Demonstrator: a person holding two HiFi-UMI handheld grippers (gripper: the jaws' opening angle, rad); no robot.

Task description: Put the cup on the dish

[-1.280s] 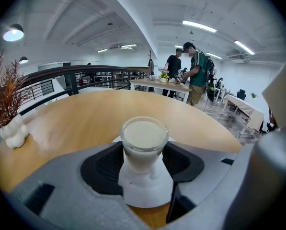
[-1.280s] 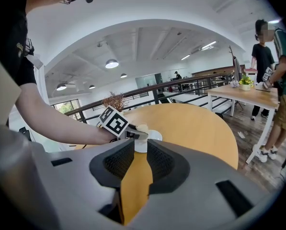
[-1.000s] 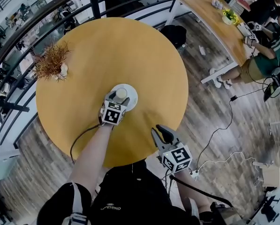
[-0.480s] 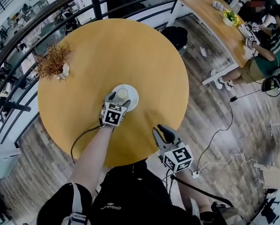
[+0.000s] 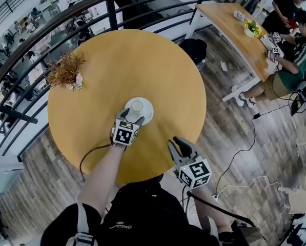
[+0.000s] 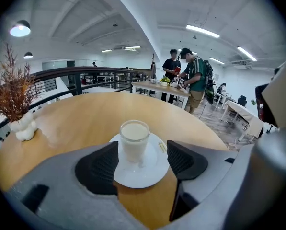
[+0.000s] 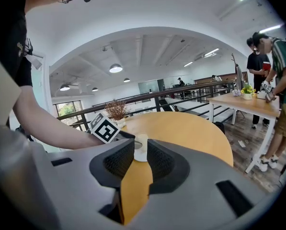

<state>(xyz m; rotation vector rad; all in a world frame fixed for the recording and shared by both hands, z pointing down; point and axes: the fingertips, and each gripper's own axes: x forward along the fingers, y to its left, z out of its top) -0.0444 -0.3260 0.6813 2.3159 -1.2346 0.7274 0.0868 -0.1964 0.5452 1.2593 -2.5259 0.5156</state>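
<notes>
A glass cup (image 5: 137, 106) (image 6: 134, 140) of milky liquid stands upright on the white dish (image 5: 145, 116) (image 6: 147, 171) near the middle of the round yellow table (image 5: 142, 60). My left gripper (image 5: 132, 117) (image 6: 142, 161) is just on my side of the dish. Its jaws have just been opening and stand wide. The cup sits between the fingertips (image 6: 104, 163) and a little ahead, and neither pad touches it. My right gripper (image 5: 181, 146) (image 7: 134, 161) hovers off the table's near edge, its jaws drawn to a narrow slit with nothing in it.
A dried plant in a small white vase (image 5: 68, 70) (image 6: 16, 104) stands at the table's far left. A black railing (image 5: 50, 22) curves behind the table. A black cable (image 5: 88, 155) hangs over the near edge. People stand at a long wooden table (image 5: 240, 27) to the right.
The left jaws have spread apart off the cup, which stays on the dish. The left gripper has drawn back a little towards me and upward. The right gripper has kept still.
</notes>
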